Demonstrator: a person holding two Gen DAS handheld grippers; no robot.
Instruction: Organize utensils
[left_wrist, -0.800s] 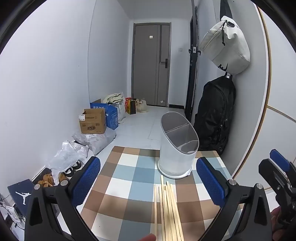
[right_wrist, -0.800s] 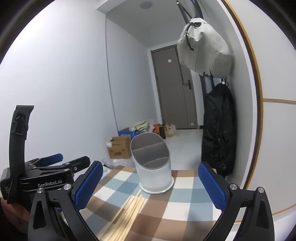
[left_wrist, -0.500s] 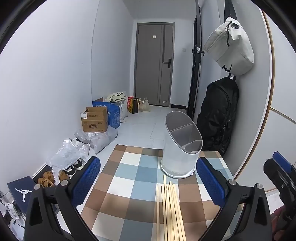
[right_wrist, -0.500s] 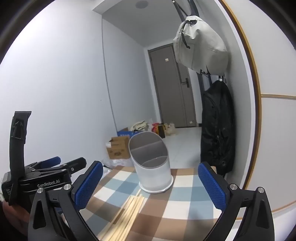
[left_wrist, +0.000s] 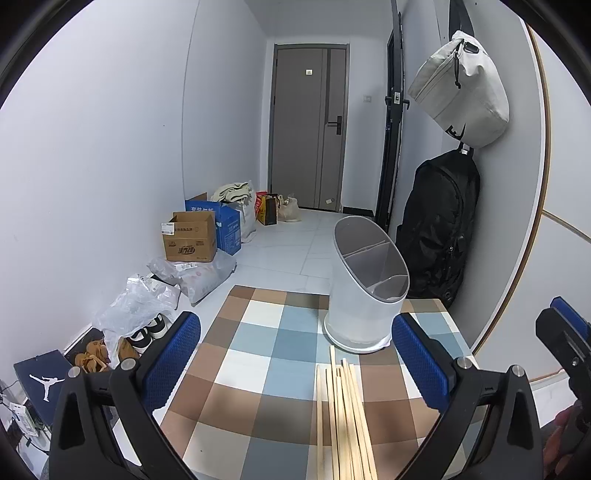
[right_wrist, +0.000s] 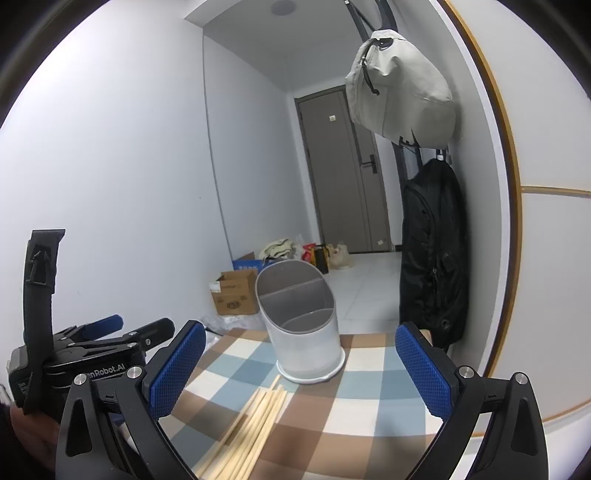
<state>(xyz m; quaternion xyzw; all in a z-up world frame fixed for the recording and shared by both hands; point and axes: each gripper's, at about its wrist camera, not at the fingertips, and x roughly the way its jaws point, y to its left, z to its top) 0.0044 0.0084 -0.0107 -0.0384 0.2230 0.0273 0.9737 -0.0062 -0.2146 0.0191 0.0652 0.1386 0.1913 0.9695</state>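
Note:
A white utensil holder (left_wrist: 365, 291) with grey divided compartments stands upright at the far side of the checked table (left_wrist: 258, 373); it shows empty in the right wrist view (right_wrist: 301, 321) too. Several wooden chopsticks (left_wrist: 345, 417) lie in a loose bundle on the cloth in front of the holder, also in the right wrist view (right_wrist: 251, 424). My left gripper (left_wrist: 295, 362) is open and empty, above the table's near part, left of the chopsticks. My right gripper (right_wrist: 301, 373) is open and empty, above the chopsticks. The left gripper's body shows in the right wrist view (right_wrist: 85, 354).
A black backpack (left_wrist: 439, 229) and a grey bag (left_wrist: 461, 77) hang on the right wall beside the table. Cardboard boxes (left_wrist: 192, 240), plastic bags (left_wrist: 136, 306) and shoes lie on the floor to the left. A grey door (left_wrist: 310, 129) closes the corridor.
Both grippers have shifted slightly: the left view has drifted left and up, so the holder and chopsticks sit further right. Both stay open and empty.

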